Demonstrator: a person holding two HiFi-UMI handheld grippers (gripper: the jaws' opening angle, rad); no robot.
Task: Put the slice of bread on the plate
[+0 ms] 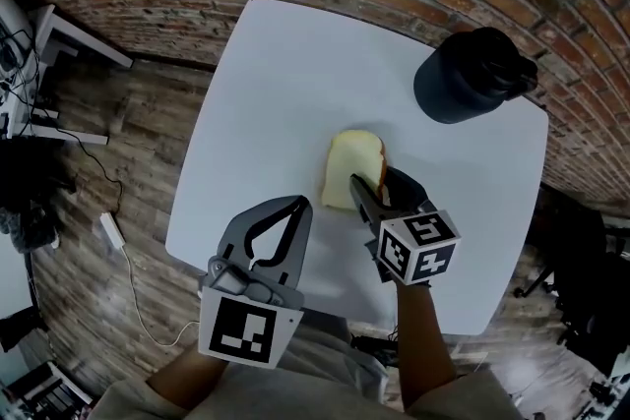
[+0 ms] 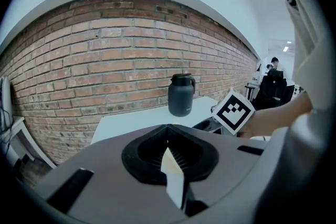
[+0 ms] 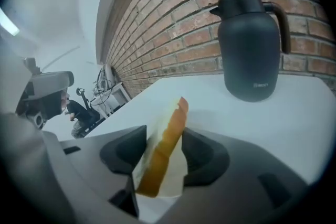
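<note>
I logged the white table (image 1: 295, 84) with the black jug (image 1: 468, 79) at its far right corner. My left gripper (image 1: 299, 204) hung over the near edge, jaws clenched on nothing. My right gripper (image 1: 372, 182) stood released, and the bread (image 1: 346, 167) sat mid-table, its crust edge between those parted jaws.

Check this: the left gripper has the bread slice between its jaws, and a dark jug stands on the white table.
Wrong gripper: the right gripper view shows the bread slice between the right gripper's jaws. The dark jug does stand on the white table.
</note>
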